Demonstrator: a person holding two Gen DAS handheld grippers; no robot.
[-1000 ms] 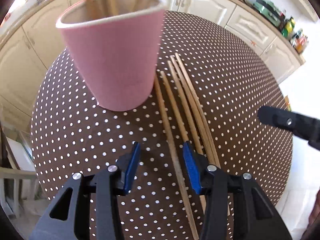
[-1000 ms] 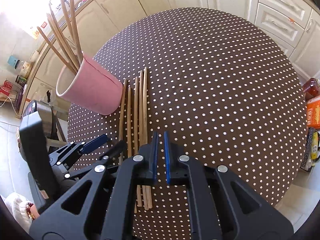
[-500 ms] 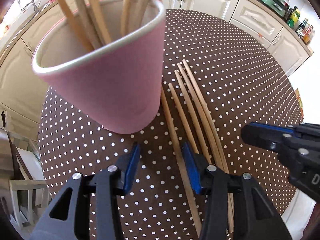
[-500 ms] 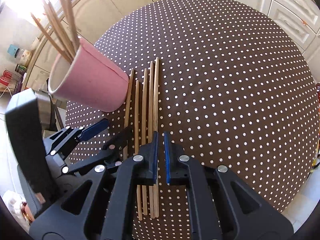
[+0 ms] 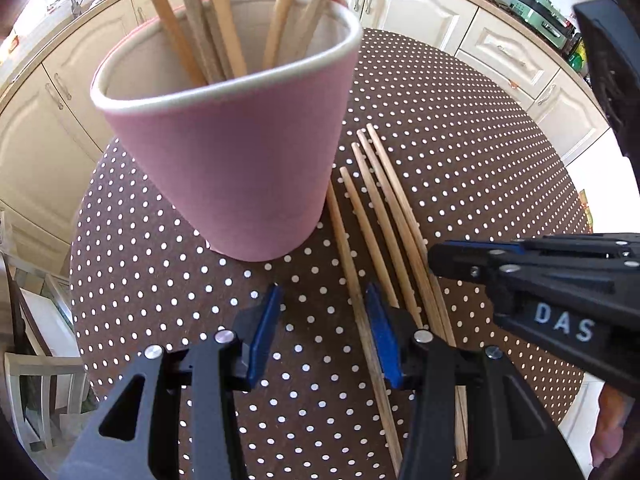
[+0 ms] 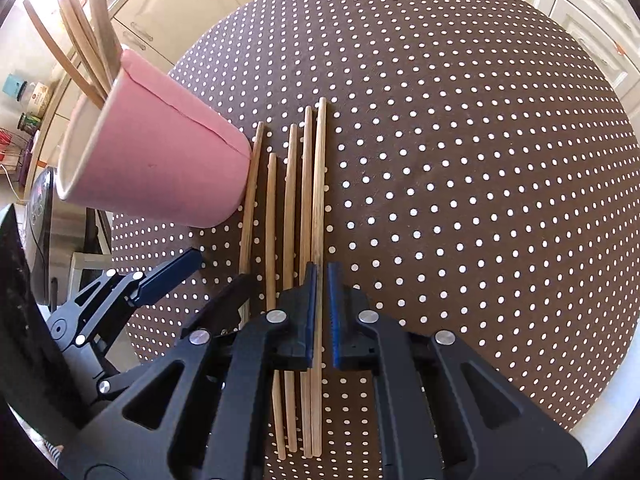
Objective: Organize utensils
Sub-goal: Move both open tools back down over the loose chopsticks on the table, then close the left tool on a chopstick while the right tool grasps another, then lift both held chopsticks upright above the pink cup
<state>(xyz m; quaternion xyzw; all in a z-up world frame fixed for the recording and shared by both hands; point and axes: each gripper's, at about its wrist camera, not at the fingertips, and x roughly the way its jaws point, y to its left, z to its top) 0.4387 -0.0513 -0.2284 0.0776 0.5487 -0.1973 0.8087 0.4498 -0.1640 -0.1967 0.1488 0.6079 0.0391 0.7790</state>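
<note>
A pink cup (image 5: 240,152) holding several wooden chopsticks (image 5: 224,28) stands on the dotted brown table (image 5: 460,132). It also shows in the right wrist view (image 6: 160,164). Several loose chopsticks (image 6: 308,208) lie side by side right of the cup, also seen in the left wrist view (image 5: 384,220). My left gripper (image 5: 320,332) is open and empty, just in front of the cup, with the leftmost loose chopstick between its fingers. My right gripper (image 6: 323,304) is low over the rightmost chopstick (image 6: 319,184), jaws a narrow gap apart around it, not clamped. It shows in the left wrist view (image 5: 440,258).
Cream kitchen cabinets (image 5: 420,12) and a counter with bottles (image 5: 576,52) ring the round table. A white chair (image 5: 36,392) stands at the left below the table edge. An orange package sits past the table's right edge.
Both grippers have moved forward and lower toward the cup and chopsticks. The right gripper has come down over the rightmost chopstick and its jaws have parted slightly.
</note>
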